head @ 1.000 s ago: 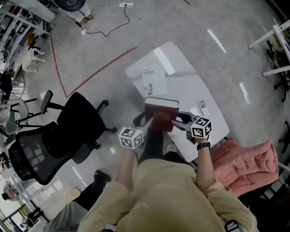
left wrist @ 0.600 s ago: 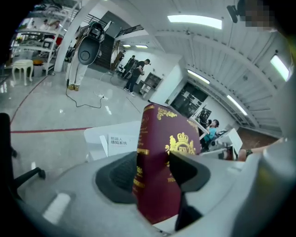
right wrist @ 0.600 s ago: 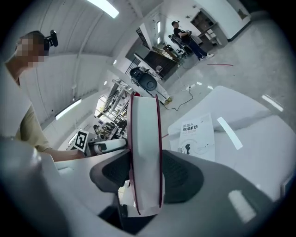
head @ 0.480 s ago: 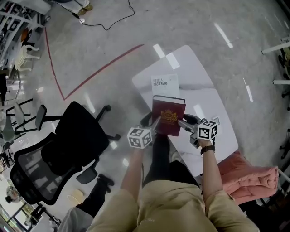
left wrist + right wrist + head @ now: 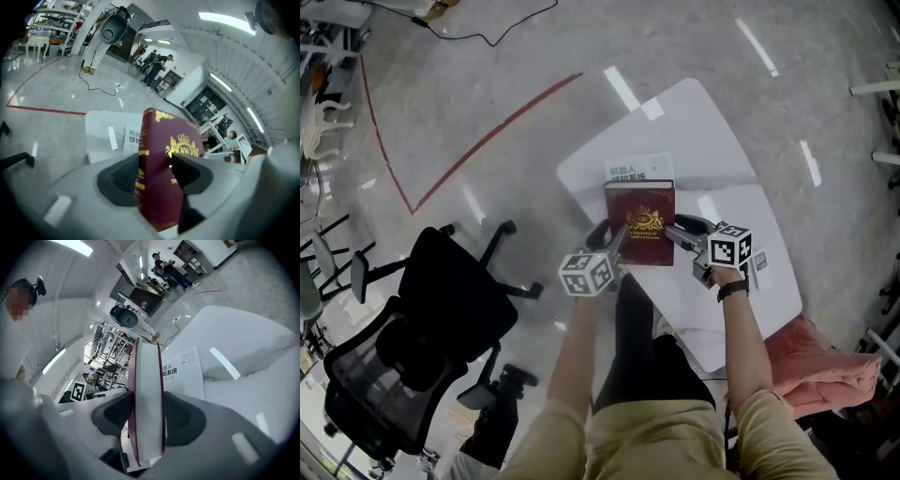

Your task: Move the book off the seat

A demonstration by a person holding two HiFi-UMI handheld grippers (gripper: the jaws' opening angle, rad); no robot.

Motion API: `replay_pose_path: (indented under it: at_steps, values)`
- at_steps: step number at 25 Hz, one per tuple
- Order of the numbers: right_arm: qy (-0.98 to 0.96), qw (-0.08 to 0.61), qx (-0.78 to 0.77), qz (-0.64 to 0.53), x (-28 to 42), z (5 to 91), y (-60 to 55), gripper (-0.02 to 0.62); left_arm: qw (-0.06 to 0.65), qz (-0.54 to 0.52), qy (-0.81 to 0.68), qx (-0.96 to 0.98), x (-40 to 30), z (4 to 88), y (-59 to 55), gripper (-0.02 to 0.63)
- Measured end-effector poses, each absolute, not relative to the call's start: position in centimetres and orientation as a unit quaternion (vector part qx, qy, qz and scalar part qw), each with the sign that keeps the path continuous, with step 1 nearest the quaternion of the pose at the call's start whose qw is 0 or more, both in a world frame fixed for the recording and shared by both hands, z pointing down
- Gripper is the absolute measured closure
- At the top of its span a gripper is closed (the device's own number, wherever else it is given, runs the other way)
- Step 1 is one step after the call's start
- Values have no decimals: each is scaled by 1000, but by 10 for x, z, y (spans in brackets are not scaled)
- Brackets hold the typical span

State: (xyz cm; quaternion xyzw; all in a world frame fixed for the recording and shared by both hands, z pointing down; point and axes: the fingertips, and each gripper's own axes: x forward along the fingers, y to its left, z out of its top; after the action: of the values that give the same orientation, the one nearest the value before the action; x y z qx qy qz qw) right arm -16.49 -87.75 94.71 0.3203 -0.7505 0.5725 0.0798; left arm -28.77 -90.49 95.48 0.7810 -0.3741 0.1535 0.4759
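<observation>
A dark red hardback book (image 5: 639, 223) with a gold crest hangs over the white table (image 5: 712, 141), held from both sides. My left gripper (image 5: 616, 246) is shut on its spine side; its pads press the book (image 5: 161, 178) front and back. My right gripper (image 5: 673, 233) is shut on the page edge, and the book (image 5: 147, 404) stands on edge between its pads. The black office chair (image 5: 450, 291) stands at the left, away from the book, with nothing on its seat.
A white printed sheet (image 5: 639, 167) lies on the table just beyond the book. A pink garment (image 5: 820, 361) lies at the lower right beside the table. A red floor line (image 5: 478, 141) and a black cable (image 5: 478, 37) lie on the floor at the upper left.
Both grippers have carried the book farther out and lower over the table, up to the printed sheet. The book has rolled so its crested cover faces up.
</observation>
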Motion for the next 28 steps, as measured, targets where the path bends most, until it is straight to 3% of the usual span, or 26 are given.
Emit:
replay_pose_path:
  at_steps: [7,8,9,15,21,23,25,28]
  values:
    - [-730,54,357,581,-136,986,-921,393,480,185,-362,777,-264,997,-912,391]
    - [-725,61,369,578,-133,992,-922,476,476,193,-359,779,-262,1000,-911,414]
    - [-722,72,381,573,-131,998,-923,500,471,202,-355,782,-259,1004,-910,427]
    - [-720,136,398,552,-136,1022,-918,511,457,229,-365,778,-263,1023,-918,425]
    - [-710,120,423,550,-134,1028,-920,506,449,227,-371,781,-263,1027,-923,423]
    - [-699,122,437,553,-129,1029,-919,457,443,229,-372,783,-261,1022,-924,418]
    - [-688,122,444,560,-124,1025,-915,331,431,229,-372,789,-260,1010,-926,407]
    - [-691,115,447,556,-117,1001,-905,341,410,228,-375,800,-263,981,-924,403]
